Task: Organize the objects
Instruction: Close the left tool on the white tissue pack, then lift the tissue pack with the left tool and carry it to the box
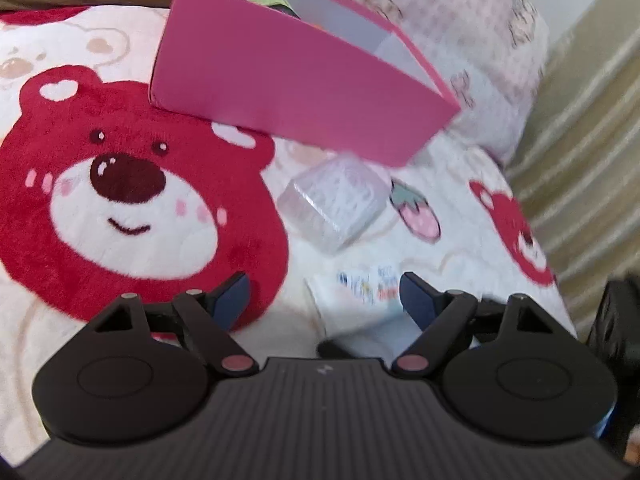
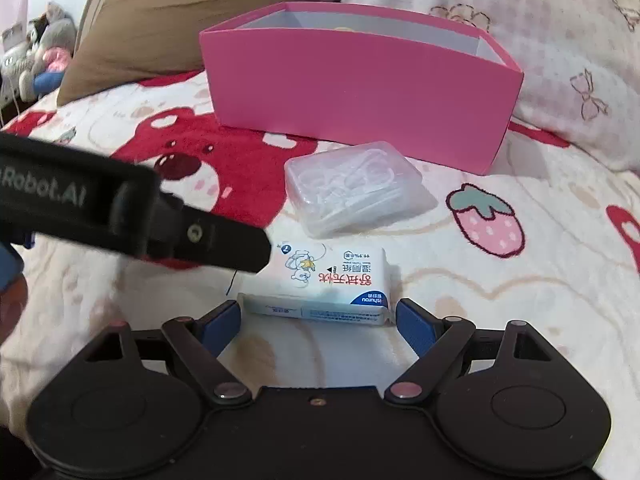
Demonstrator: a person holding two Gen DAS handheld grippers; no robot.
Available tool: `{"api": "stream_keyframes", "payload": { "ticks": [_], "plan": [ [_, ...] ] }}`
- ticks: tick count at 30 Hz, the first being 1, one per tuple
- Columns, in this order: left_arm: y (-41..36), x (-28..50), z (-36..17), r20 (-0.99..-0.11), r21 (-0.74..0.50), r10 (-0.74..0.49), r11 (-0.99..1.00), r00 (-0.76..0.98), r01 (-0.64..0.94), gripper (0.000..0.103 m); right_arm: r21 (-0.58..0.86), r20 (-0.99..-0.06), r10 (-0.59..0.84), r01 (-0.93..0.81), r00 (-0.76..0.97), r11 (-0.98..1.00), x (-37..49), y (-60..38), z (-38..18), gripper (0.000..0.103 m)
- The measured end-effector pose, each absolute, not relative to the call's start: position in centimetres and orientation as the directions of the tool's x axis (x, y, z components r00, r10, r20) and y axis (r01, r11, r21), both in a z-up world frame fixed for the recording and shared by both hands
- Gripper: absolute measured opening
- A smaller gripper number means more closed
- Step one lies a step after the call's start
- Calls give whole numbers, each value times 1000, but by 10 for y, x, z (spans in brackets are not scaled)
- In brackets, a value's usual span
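A white wet-wipes pack [image 2: 320, 284] with red and blue print lies on the bear-print blanket. My right gripper [image 2: 318, 316] is open, its blue fingertips on either side of the pack's near end, and no squeeze shows. My left gripper [image 1: 324, 296] is open too. The same pack [image 1: 360, 304], blurred, lies just ahead of it by the right finger. From the right wrist view, one black finger [image 2: 224, 244] of the left gripper reaches over the pack's left corner. A clear plastic case [image 2: 352, 188] of white picks lies just beyond. Behind it stands an open pink box [image 2: 360, 88] with some items inside.
The red bear blanket [image 1: 120, 200] covers the bed. A pink-patterned pillow [image 2: 540, 40] and a brown pillow [image 2: 160, 20] lie behind the box. Plush toys [image 2: 36, 52] sit at the far left. A beige ribbed surface [image 1: 592, 140] runs along the bed's right edge.
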State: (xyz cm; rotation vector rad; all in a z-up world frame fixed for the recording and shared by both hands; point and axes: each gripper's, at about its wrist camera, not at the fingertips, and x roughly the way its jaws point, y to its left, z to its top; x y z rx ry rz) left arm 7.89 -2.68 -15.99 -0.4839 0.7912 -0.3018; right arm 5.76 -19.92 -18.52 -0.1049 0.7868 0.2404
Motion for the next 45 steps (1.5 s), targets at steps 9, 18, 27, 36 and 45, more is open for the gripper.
{"api": "stream_keyframes", "payload": {
  "ticks": [9,18,27,36,45],
  "plan": [
    [-44,76,-174,-629,-536,-460,840,627,78,59,-14,-703,175,-260,689,966,56,-198,-186,88],
    [-51,77,-179,-631,-514,-416,856,655,49,33,-10,-685,148,-213,713,977,54,-191,-194,91],
    [-49,82,-182,-641,-554,-454,832,618,36,31,-45,-673,113,-193,731,980,50,-187,-195,89],
    [-46,81,-170,-673,-551,-471,834,571,39,31,-46,-676,126,-212,726,976,47,-187,-195,87],
    [-45,78,-172,-680,-554,-454,833,576,2,31,-24,-688,147,-224,711,974,46,-190,-192,83]
  ]
}}
